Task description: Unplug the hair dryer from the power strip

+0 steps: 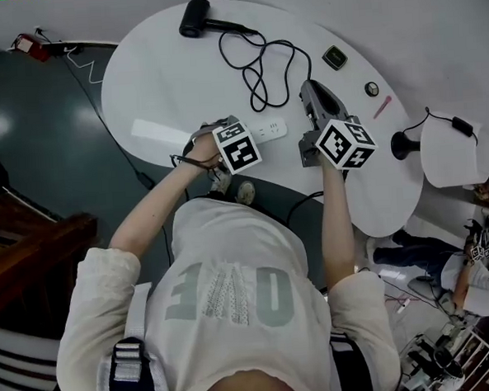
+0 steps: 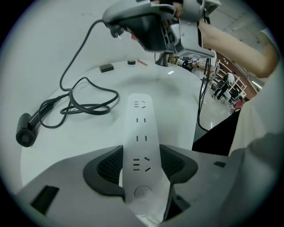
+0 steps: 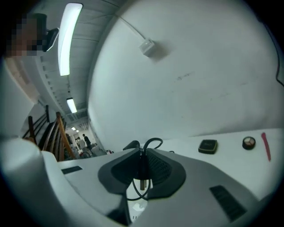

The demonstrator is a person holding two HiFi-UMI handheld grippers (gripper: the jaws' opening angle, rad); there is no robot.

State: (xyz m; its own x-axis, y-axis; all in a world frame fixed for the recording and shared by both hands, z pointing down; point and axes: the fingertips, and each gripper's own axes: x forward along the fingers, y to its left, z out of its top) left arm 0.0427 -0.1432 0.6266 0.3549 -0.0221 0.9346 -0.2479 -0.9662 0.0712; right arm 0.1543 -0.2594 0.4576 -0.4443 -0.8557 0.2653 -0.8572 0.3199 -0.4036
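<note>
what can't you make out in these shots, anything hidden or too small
- Right gripper view: the plug is mostly buried in the right gripper; only a prong and a loop of cord show.
- Head view: the right gripper itself hides that plug, and the left hand covers most of the power strip.
- Left gripper view: the power strip's near end runs under the left gripper.
- Small black box: too small to identify.

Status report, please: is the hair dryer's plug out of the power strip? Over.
Left gripper clamped on the power strip. Right gripper shut on the plug, held off the strip; sockets in view empty. Nothing in the way. Over.
</note>
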